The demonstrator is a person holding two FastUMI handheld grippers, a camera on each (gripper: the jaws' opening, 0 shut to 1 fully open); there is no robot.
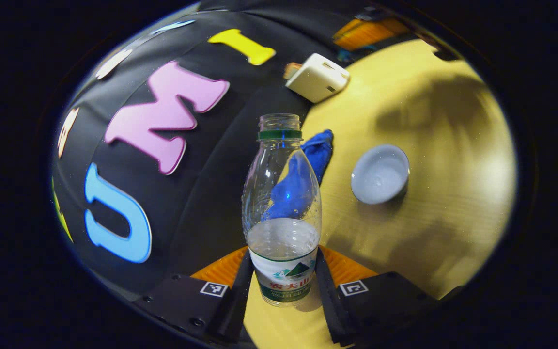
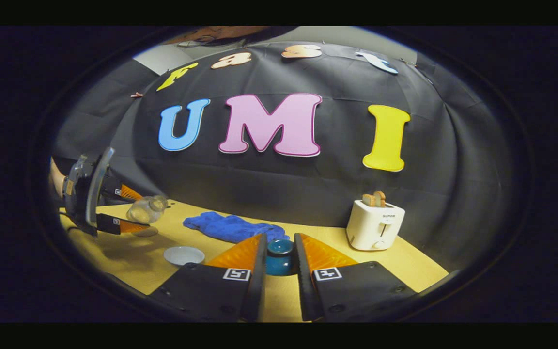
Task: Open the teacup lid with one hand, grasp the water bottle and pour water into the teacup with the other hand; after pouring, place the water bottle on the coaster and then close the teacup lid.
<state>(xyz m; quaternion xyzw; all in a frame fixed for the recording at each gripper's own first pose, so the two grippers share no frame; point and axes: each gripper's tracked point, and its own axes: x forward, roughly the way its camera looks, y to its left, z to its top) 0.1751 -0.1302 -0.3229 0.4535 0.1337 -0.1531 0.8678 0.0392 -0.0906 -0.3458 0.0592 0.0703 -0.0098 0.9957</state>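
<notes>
Water bottle (image 1: pixel 284 213) — printed label, toaster (image 2: pixel 375 224) — brand badge

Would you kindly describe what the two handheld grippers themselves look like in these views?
Each gripper, left and right, has two black blocky carriages with visible screws, each bearing a small square black-and-white marker. Ribbed orange wedge panels brace the flat upright fingers.

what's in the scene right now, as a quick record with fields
left tool: shut on water bottle
water bottle: uncapped, partly full, tilted in the right gripper view
right tool: fingers flank teacup lid; contact unclear
teacup: teal, lid on
white dish: on table, apart from bottle
blue towel: by the back wall
toaster: white, bread in slots
</notes>
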